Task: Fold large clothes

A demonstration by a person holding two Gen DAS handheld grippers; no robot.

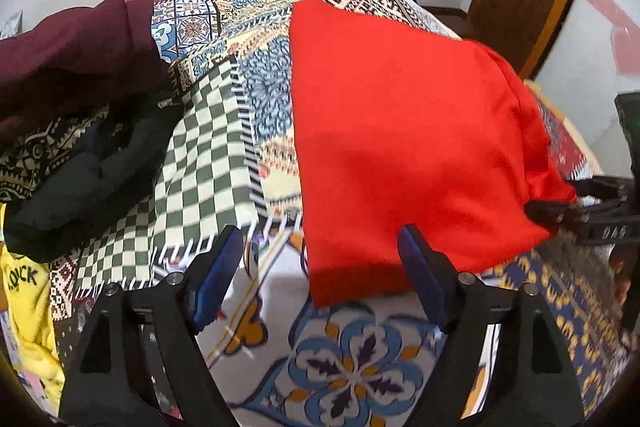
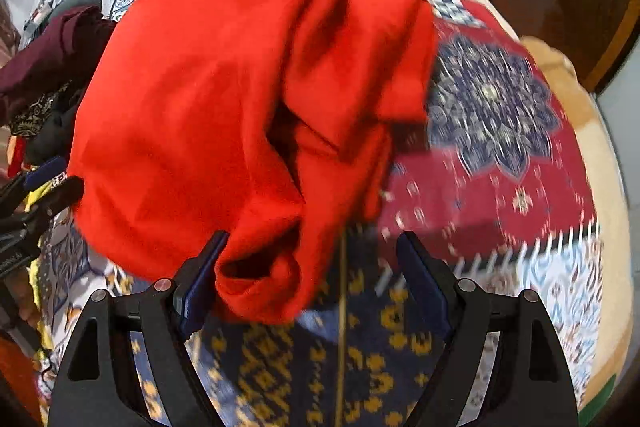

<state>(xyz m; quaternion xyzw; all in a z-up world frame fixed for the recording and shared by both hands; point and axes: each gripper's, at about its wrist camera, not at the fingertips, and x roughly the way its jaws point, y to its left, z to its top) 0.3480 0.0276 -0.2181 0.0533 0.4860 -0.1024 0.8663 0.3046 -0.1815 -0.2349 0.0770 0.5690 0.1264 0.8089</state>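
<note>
My left gripper (image 1: 320, 259) stands wide with nothing pinched; the red garment (image 1: 400, 131) lies just ahead of it on the patchwork bedspread (image 1: 348, 359), its near hem between the tips but nearer my right-hand blue pad (image 1: 420, 279), which overlaps the cloth's edge without pressing it. My right gripper (image 2: 312, 259) is just as wide and empty-handed, with a rumpled lobe of the same red garment (image 2: 224, 99) bulging against its left-hand pad (image 2: 200, 283) and spilling into the gap.

The garment looks only partly folded to me: flat on my left side, bunched into deep creases ahead of the right claw.

Risks as I judge them: closing the right claw here would likely catch several layers of that bunched lobe at once, so lifting would drag the whole bundle and undo the flat half. The left claw could nip the bedspread together with the hem, since the cloth lies directly on it. Off to the left of the left claw sits a heap of maroon (image 1: 76, 47), black (image 1: 84, 183) and yellow clothes (image 1: 28, 307), near enough that a wide sweep could snag them.
</note>
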